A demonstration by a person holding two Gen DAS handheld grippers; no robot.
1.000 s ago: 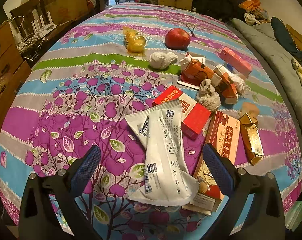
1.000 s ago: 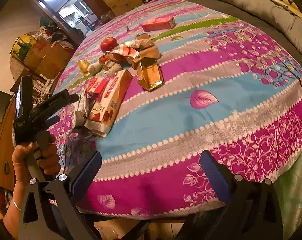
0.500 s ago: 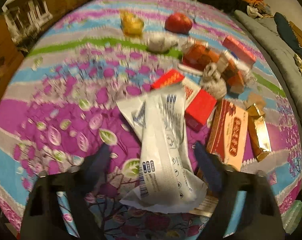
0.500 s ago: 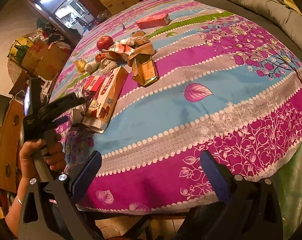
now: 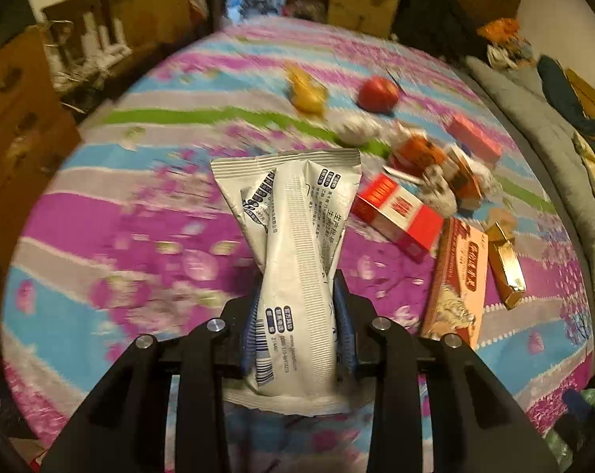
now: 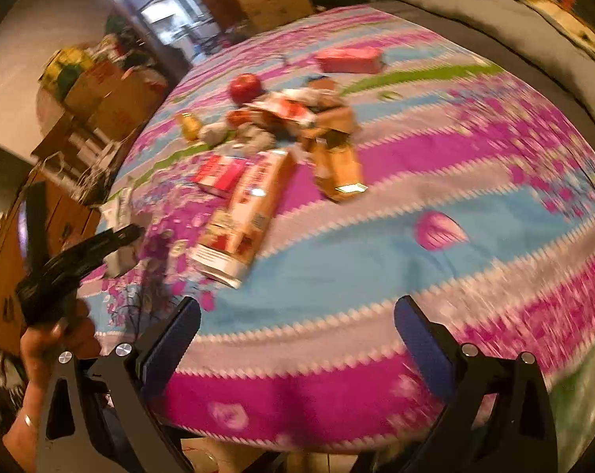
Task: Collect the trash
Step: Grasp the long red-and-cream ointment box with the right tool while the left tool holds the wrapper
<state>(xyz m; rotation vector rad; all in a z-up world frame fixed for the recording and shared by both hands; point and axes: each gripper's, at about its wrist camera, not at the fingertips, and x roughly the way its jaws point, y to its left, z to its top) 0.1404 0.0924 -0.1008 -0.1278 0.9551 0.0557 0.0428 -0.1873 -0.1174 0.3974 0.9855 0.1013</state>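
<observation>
While your left gripper [image 5: 299, 315] closes on the white wrapper [image 5: 293, 260], it crumples, light and soft. Grip its middle. Your right gripper [image 6: 297, 339] gapes empty above the bed's near edge [image 6: 297, 406].

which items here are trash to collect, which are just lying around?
Job:
- white wrapper, between the closing jaws of the left gripper
- red box
- long carton
- gold box
- pink box
- crumpled tissue
- torn orange carton

Lying about:
- apple (probably not trash)
- cardboard boxes beyond the bed
- grey blanket
</observation>
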